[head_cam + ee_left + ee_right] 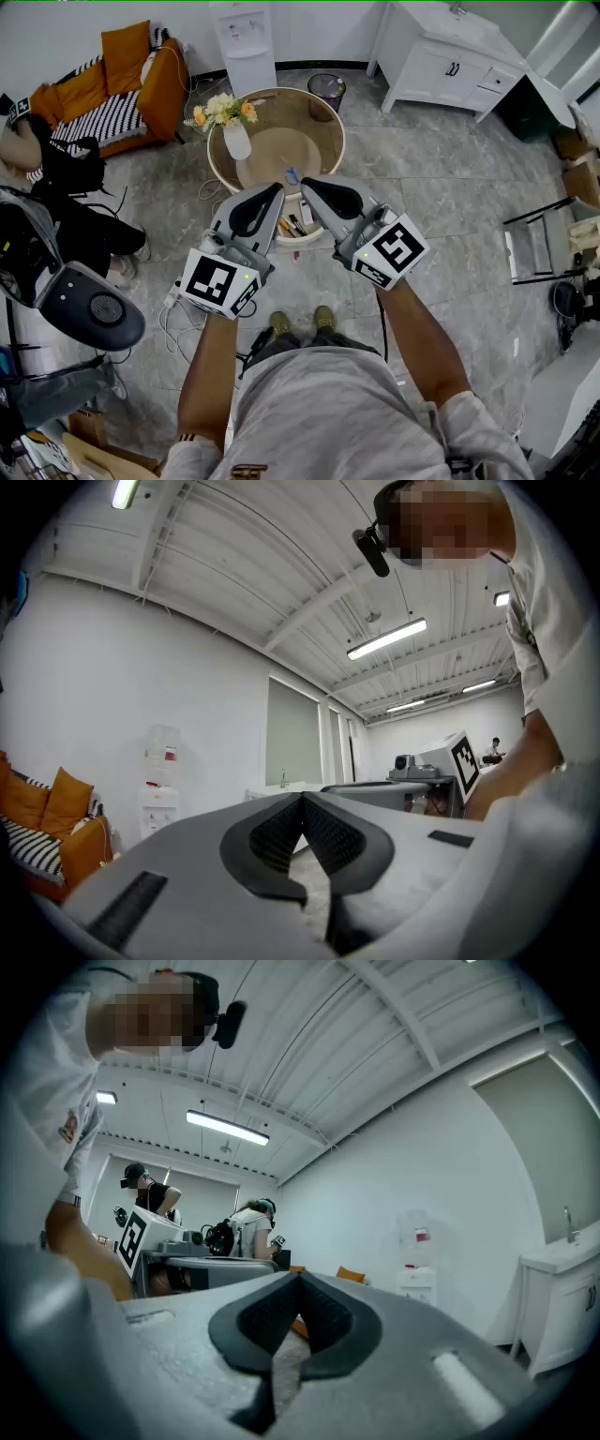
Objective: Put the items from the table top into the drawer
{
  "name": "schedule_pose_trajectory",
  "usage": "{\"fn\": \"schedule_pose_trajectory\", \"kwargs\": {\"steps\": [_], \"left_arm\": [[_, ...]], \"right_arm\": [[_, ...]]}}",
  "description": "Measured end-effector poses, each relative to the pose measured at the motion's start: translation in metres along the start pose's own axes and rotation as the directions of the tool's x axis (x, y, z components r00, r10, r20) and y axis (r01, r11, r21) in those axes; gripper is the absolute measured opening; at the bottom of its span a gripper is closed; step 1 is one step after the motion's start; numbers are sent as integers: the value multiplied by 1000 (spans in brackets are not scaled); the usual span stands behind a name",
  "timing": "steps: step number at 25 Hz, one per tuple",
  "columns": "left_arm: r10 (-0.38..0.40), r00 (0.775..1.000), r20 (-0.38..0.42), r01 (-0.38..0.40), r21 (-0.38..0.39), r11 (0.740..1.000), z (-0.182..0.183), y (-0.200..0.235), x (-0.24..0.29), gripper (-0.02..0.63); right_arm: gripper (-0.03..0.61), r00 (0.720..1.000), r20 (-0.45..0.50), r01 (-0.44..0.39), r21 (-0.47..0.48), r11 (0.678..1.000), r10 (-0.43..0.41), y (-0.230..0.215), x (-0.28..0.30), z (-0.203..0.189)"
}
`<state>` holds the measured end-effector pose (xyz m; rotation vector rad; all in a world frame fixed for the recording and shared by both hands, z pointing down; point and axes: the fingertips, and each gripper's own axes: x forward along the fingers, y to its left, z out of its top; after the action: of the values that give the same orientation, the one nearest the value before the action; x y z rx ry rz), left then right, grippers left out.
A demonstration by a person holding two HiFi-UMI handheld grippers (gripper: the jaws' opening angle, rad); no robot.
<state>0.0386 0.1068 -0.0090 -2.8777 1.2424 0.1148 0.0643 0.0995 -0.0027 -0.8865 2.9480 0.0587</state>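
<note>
Jaws pressed together, empty, on left gripper (277, 188) and right gripper (306, 184), both level.

The head camera looked steeply down from above onto the table (314, 117) in front of the cooler (242, 37). The cameras on the left gripper (302, 797) and right gripper (300, 1277) sat close behind their jaws, facing level toward that cooler (159, 794) (417, 1260), which all three views shared.

Bright, even light from ceiling strip lights (386, 639); shadows soft. Gripper views: strong fisheye w/ dark corners, near foreground blurry.
</note>
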Motion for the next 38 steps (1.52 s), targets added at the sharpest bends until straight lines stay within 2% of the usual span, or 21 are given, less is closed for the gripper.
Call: {"fn": "schedule_pose_trajectory", "kwargs": {"steps": [13,21,26,33,38], "left_arm": [[-5,1000,9,5,-29,1000,-13,16,-4,0],[-30,999,27,30,-3,1000,-10,45,-16,0],[-46,998,34,45,16,999,-9,65,-20,0],[-45,999,26,45,27,999,-23,80,-14,0],[0,1000,23,0,25,1000,-44,93,4,0]], "right_arm": [[0,1000,-18,14,-8,1000,-14,2,13,-11],[0,998,-27,48,-21,999,-49,8,35,-12],[0,993,-74,90,-52,995,-93,5,47,-18],[2,979,-152,129,-58,990,-137,-14,55,-48],[2,971,-194,127,-91,988,-142,-41,58,-77]]}}
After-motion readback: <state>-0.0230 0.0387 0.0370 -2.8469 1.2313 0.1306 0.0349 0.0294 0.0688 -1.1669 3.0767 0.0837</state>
